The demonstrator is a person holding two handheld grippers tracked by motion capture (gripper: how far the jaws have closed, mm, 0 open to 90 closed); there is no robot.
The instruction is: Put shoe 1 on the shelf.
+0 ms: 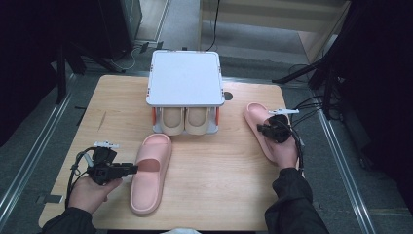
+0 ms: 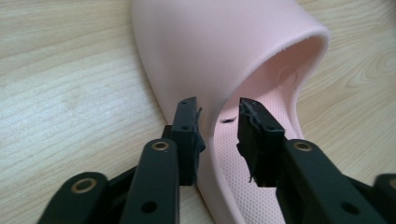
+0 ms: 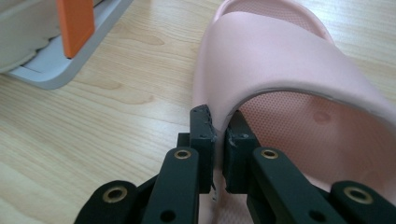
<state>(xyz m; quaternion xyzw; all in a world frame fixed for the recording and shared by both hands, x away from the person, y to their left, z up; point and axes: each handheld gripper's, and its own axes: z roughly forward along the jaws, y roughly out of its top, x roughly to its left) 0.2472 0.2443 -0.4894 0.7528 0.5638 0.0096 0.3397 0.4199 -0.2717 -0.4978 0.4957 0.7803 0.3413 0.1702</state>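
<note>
On the wooden table (image 1: 219, 161), two pink slippers, two grippers.
Right slipper (image 1: 258, 122) half hidden under right gripper (image 3: 218, 135), jaws pinching its strap edge; left gripper (image 2: 218, 135) open astride left slipper's (image 1: 150, 173) strap wall.

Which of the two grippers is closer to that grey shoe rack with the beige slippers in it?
Right. The right gripper grips a pink slipper just beside the grey shoe rack; the left gripper is nearer the table's front.
</note>
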